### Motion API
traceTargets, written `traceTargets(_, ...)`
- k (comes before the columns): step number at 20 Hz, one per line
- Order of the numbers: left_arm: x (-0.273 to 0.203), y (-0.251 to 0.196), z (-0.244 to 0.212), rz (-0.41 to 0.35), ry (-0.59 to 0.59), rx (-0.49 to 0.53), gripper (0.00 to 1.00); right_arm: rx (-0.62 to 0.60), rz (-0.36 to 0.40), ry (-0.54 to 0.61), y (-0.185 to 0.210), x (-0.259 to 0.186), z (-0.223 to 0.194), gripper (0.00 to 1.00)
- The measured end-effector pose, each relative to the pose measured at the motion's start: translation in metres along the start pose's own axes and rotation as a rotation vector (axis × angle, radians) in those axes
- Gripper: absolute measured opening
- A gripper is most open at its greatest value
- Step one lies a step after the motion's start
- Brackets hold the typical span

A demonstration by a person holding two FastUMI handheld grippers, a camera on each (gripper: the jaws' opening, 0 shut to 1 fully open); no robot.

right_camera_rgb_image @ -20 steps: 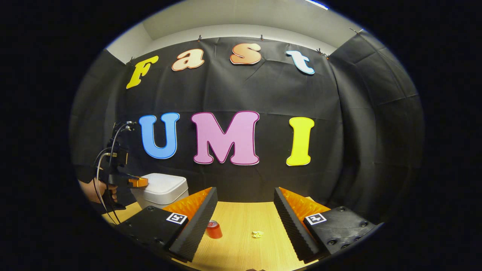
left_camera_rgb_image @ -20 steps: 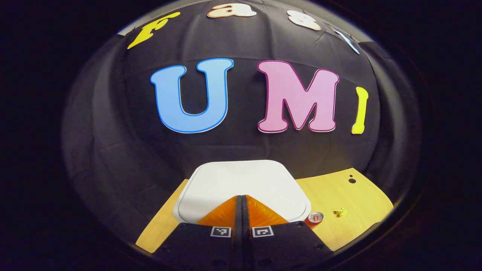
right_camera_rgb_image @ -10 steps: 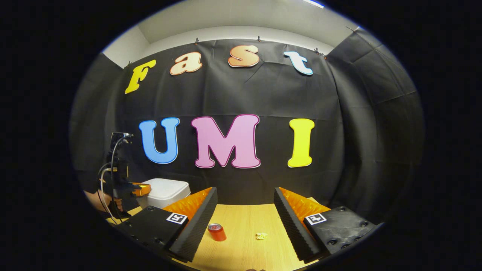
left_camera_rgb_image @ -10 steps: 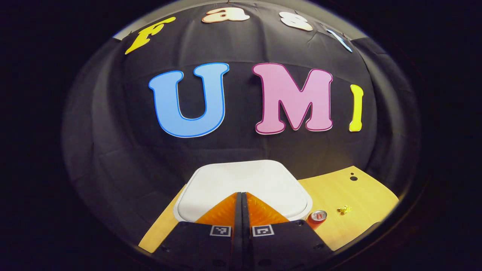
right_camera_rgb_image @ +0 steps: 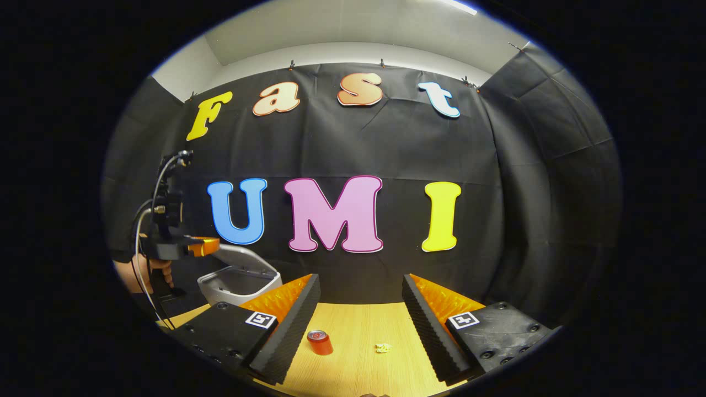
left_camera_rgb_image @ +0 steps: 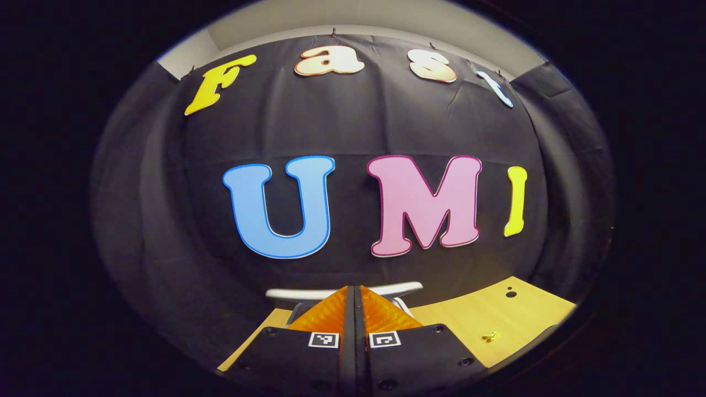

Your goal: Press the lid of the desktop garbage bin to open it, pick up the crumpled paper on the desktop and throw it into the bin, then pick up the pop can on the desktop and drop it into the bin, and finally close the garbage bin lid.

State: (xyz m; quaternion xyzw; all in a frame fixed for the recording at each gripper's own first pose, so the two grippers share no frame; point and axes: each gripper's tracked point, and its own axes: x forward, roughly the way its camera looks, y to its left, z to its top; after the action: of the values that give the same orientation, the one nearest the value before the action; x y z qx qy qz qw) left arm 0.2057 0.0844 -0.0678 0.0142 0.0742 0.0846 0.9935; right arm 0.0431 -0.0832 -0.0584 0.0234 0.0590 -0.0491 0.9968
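A: Right gripper view: the bin (right_camera_rgb_image: 237, 284) stands at the surface's (right_camera_rgb_image: 353, 364) left edge, lid (right_camera_rgb_image: 242, 257) up. The left gripper (right_camera_rgb_image: 212, 246) is pinched together above it.

B: The right gripper (right_camera_rgb_image: 361, 286) is spread wide, holding nothing. The can (right_camera_rgb_image: 320, 342) and paper (right_camera_rgb_image: 383, 348) sit near the front edge.

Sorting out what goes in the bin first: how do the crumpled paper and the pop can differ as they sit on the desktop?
The pop can is red, cylindrical and upright, with a silver top; the crumpled paper is a pale yellow, irregular wad. The pop can looks larger and taller; the crumpled paper lies low. Both rest ungripped on the desktop, apart, in front of the open right gripper.
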Motion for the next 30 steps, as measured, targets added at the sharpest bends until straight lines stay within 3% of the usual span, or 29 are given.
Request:
traceTargets(6, -0.057, -0.022, 0.049, -0.032, -0.136, -0.048, 0.06, -0.019, 0.002, 0.002, 0.005, 0.001, 0.0, 1.0)
traceTargets(9, -0.097, -0.038, 0.059, -0.074, -0.193, -0.052, 0.07, -0.05, -0.013, 0.009, -0.001, 0.006, -0.002, 0.97)
traceTargets(11, -0.12, -0.042, 0.058, -0.081, -0.206, -0.045, 0.12, -0.055, -0.026, 0.008, -0.006, 0.01, -0.001, 0.96)
traceTargets(12, -0.131, -0.04, 0.054, -0.061, -0.192, -0.031, 0.23, -0.059, -0.032, 0.007, -0.009, 0.012, -0.001, 0.96)
traceTargets(14, -0.152, -0.047, 0.038, -0.051, -0.158, 0.001, 0.3, -0.08, -0.048, 0.011, -0.018, 0.017, -0.004, 0.97)
traceTargets(16, -0.164, -0.067, 0.021, -0.112, -0.12, -0.015, 0.6, -0.085, -0.057, 0.024, -0.025, 0.021, -0.01, 0.97)
traceTargets(17, -0.17, -0.074, 0.011, -0.133, -0.099, -0.032, 0.87, -0.083, -0.054, 0.032, -0.026, 0.023, -0.012, 0.97)
traceTargets(18, -0.171, -0.078, 0.002, -0.147, -0.075, -0.05, 1.0, -0.085, -0.051, 0.041, -0.027, 0.026, -0.016, 0.97)
traceTargets(21, -0.179, -0.077, 0.0, -0.123, -0.057, -0.087, 0.96, -0.117, -0.027, 0.098, -0.029, 0.039, -0.037, 0.97)
traceTargets(30, -0.18, -0.067, -0.034, -0.048, 0.036, -0.076, 0.96, -0.08, 0.024, 0.499, -0.047, 0.11, -0.172, 0.98)
